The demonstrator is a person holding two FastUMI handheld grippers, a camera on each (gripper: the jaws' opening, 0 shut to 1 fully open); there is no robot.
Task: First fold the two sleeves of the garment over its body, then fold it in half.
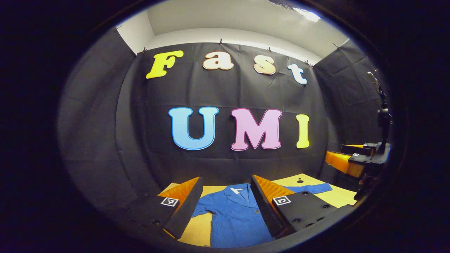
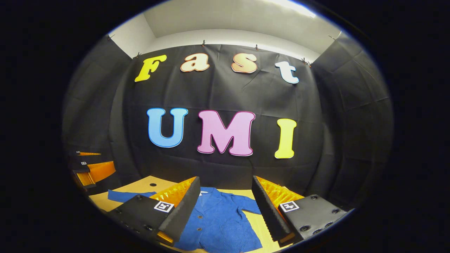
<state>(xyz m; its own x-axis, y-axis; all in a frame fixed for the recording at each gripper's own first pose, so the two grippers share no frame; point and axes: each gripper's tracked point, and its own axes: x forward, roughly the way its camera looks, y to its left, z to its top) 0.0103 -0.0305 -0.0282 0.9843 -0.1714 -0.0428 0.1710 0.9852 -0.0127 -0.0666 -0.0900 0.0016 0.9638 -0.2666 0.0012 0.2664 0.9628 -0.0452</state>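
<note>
A blue buttoned shirt point(image 1: 235, 214) lies flat on the wooden table point(image 1: 339, 195), collar toward the far wall and both sleeves spread outward. One sleeve point(image 1: 313, 188) reaches to the right in the left gripper view. My left gripper point(image 1: 226, 196) hangs above the shirt's body, open, nothing between its fingers. The right gripper view shows the same shirt point(image 2: 219, 219) with its other sleeve point(image 2: 128, 195) stretched left. My right gripper point(image 2: 225, 200) hovers open over the shirt. The right gripper also appears at the right edge point(image 1: 351, 163) of the left gripper view, and the left gripper at the left edge point(image 2: 93, 170) of the right gripper view.
The black cloth wall stands close behind the table's far edge. A small dark hole point(image 1: 300, 181) marks the tabletop near the far right corner; another point(image 2: 153, 184) lies near the far left. Bare wood point(image 2: 260, 225) shows around the shirt.
</note>
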